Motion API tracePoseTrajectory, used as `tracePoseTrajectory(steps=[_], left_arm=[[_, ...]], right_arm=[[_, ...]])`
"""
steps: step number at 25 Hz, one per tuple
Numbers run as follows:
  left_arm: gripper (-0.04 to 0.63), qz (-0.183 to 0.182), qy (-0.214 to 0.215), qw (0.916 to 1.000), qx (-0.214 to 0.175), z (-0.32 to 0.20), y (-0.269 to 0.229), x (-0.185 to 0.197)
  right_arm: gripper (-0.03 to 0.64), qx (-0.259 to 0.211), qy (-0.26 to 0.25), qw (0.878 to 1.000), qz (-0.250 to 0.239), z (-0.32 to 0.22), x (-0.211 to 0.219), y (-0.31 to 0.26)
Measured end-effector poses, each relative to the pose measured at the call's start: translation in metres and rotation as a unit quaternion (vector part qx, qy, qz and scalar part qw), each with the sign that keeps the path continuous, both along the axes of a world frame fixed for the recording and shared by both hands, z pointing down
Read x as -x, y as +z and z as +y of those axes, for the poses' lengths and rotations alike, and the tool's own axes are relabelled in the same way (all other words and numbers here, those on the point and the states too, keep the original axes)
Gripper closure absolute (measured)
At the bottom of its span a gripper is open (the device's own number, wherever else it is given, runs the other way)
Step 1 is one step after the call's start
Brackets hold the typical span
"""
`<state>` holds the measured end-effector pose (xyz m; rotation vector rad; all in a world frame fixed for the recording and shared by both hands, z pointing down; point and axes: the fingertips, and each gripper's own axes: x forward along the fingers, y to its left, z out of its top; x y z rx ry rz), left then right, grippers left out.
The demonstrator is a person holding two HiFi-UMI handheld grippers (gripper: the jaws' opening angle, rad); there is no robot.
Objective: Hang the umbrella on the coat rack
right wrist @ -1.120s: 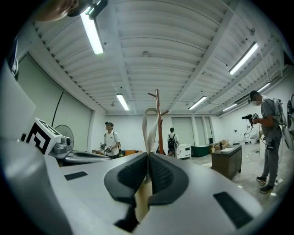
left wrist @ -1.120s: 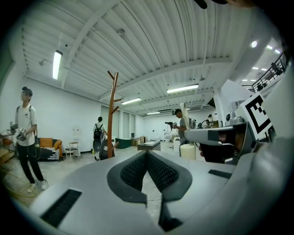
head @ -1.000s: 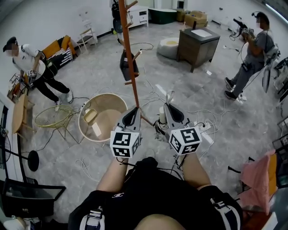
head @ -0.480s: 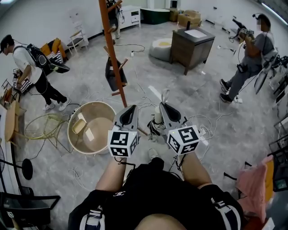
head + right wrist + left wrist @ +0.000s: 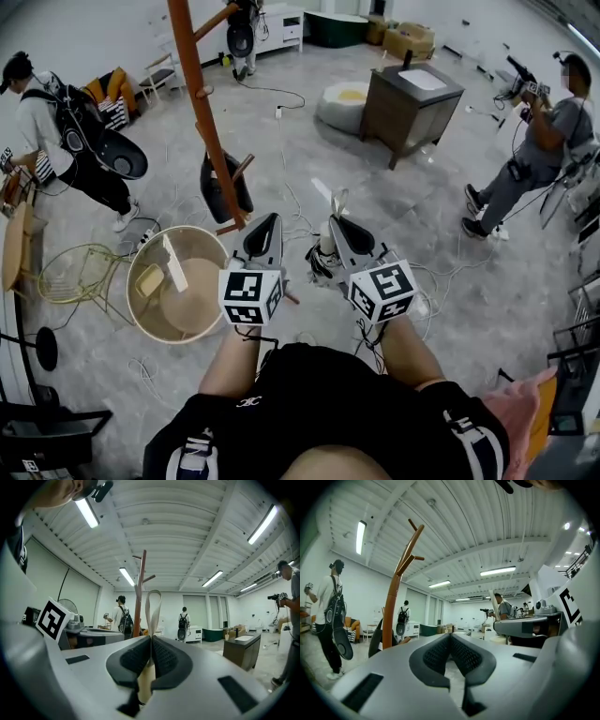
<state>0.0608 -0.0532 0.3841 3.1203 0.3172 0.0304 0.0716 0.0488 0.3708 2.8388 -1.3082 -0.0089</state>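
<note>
The coat rack [image 5: 201, 112] is an orange-brown pole with short pegs, standing ahead and to the left; it also rises in the left gripper view [image 5: 396, 597] and the right gripper view [image 5: 139, 592]. My right gripper [image 5: 336, 223] [image 5: 151, 639] is shut on the umbrella's beige strap loop [image 5: 152, 609], which sticks up past the jaws. The beige handle [image 5: 326, 246] hangs just under them, and the rest of the umbrella is mostly hidden. My left gripper [image 5: 265, 221] [image 5: 450, 637] is shut on nothing, level with the right one and close to the pole's base.
A dark bag-like item [image 5: 225, 187] hangs low on the rack. A round beige tub [image 5: 178, 281] and a yellow wire chair [image 5: 70, 272] stand left of me. A dark cabinet [image 5: 412, 98] is ahead right. Cables cross the floor. People stand at left [image 5: 56, 131] and right [image 5: 544, 141].
The coat rack and tub have slid left and nearer in the head view as I moved. Both grippers keep their pose, the right one still holding the strap.
</note>
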Motion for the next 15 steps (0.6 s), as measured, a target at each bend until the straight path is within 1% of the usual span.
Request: tracePoseTrajectory(steps=[3,7,11,15], left_arm=[[0.577,0.001,-0.010,0.9999,0.000,-0.011,-0.003,-0.041],[0.577,-0.003,-0.021,0.9997,-0.010,-0.022,-0.004,-0.077],[0.577,-0.016,-0.049,0.9985,-0.018,-0.035,-0.003,-0.091],[0.577,-0.026,-0.089,0.9954,-0.025,-0.052,-0.003,-0.104]], right_arm=[[0.597,0.002,-0.012,1.000,0.000,-0.011,-0.042,-0.002],[0.597,-0.005,-0.025,1.000,-0.005,-0.024,-0.088,-0.002],[0.597,-0.013,-0.044,0.999,-0.017,-0.030,-0.124,-0.002],[0.597,-0.018,-0.074,0.997,-0.024,-0.042,-0.160,-0.004]])
